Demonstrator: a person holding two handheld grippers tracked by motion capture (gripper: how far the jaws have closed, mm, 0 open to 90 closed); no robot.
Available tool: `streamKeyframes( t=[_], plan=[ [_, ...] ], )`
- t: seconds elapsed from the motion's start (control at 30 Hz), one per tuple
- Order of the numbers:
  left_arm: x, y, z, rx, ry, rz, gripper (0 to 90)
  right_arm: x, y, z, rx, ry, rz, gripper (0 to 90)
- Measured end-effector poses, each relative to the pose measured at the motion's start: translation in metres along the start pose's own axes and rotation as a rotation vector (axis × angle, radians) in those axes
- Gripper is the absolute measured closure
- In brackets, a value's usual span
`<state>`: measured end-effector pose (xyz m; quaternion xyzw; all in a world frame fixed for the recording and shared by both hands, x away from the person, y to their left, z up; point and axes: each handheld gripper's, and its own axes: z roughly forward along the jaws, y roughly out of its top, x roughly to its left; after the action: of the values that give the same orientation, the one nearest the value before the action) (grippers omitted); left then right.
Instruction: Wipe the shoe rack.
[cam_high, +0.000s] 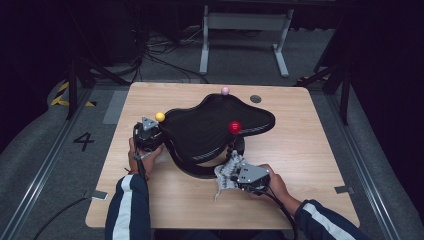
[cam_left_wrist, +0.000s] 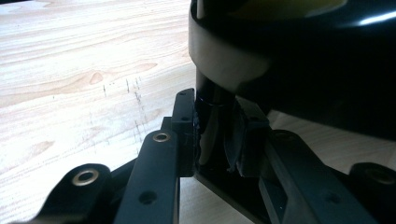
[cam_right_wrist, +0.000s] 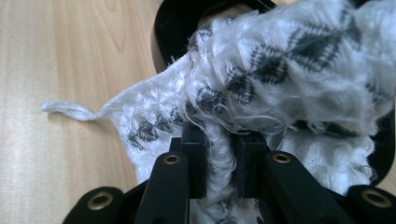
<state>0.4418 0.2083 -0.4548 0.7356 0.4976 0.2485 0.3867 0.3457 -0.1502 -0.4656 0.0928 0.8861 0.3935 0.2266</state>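
My right gripper pinches a white-and-grey knitted cloth at the table's near side, just before the round black base. My left gripper is clamped on the black post under the black tray, below the yellow ball.

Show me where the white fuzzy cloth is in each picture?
High view: the white cloth lies low and middle on the table, at the tip of the right gripper, by the black stand's base.
Left gripper view: the cloth is not in this picture.
Right gripper view: the cloth is bunched at centre and right, pinched between the black jaws.
Shared landmark: the black stand on the wooden table.
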Motion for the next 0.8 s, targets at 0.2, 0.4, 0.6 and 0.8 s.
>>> streamKeyframes(
  t=[0.2, 0.4, 0.6, 0.8],
  plan=[
    [-0.001, -0.008, -0.007, -0.002, -0.033, 0.007, 73.9, -0.012, -0.002, -0.009, -0.043, -0.041, 0.03, 78.4],
    [-0.001, -0.013, -0.01, -0.007, -0.071, -0.004, 73.4, -0.024, 0.005, -0.026, -0.117, -0.089, 0.057, 78.3],
    [-0.003, -0.013, -0.013, 0.009, -0.102, 0.025, 73.4, -0.036, 0.014, -0.04, -0.172, -0.139, 0.068, 78.3],
    [-0.005, -0.013, -0.013, 0.014, -0.121, 0.034, 73.4, -0.044, 0.022, -0.056, -0.234, -0.191, 0.075, 78.3]
  ],
)
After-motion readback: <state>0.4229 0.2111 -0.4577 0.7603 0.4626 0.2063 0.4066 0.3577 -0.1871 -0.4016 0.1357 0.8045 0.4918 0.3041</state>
